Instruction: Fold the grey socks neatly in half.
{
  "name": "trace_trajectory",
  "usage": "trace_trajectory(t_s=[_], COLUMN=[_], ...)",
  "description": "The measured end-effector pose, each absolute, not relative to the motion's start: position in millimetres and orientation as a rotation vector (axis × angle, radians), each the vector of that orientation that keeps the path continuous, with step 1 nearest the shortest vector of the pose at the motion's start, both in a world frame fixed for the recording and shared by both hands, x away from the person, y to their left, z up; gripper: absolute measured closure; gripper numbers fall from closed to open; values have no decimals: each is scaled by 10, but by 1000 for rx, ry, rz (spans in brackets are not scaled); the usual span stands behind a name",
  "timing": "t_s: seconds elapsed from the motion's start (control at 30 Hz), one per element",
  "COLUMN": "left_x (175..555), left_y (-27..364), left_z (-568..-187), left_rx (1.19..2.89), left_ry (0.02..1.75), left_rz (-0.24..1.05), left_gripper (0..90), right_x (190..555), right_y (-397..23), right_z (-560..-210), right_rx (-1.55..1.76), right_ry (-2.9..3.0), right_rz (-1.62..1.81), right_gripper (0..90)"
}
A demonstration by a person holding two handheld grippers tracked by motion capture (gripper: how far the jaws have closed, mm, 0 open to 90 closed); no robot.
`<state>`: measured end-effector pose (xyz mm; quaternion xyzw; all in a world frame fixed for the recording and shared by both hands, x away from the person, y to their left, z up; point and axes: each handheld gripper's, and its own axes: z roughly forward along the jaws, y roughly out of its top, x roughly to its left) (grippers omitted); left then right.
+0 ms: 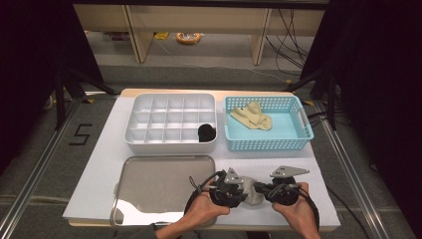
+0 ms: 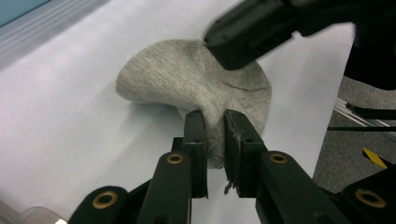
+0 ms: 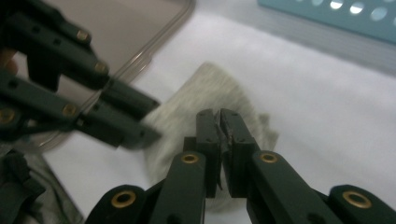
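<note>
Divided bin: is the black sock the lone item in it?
Yes, in the high view the black sock sits alone in a front-right cell of the divided bin.

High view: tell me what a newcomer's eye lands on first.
Both grippers, left gripper and right gripper, pinch one grey sock at the table's near edge, beside the metal tray. Behind sit a white divided box with a black bundle in one corner compartment and a blue basket holding a beige cloth.

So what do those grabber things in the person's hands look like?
Each hand holds a black tool. The left gripper and right gripper end in two flat black jaws joined by brass-coloured pins. A grey three-cornered plate sits on top, and black cables trail off. The forearms are bare.
</note>
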<state>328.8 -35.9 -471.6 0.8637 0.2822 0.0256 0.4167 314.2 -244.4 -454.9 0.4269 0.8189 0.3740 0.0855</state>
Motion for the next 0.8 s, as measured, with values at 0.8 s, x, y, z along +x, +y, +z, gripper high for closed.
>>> trace_trajectory(t_s=[0.8], left_x=[3141], left_y=[-631], left_z=[-4708], left_rx=[2183], left_ry=[604], left_rz=[169], left_gripper=[796], right_x=[3130], right_y=[-2565], right_z=[-4735], right_rx=[1367], right_ry=[2451], right_rz=[1109], right_gripper=[877])
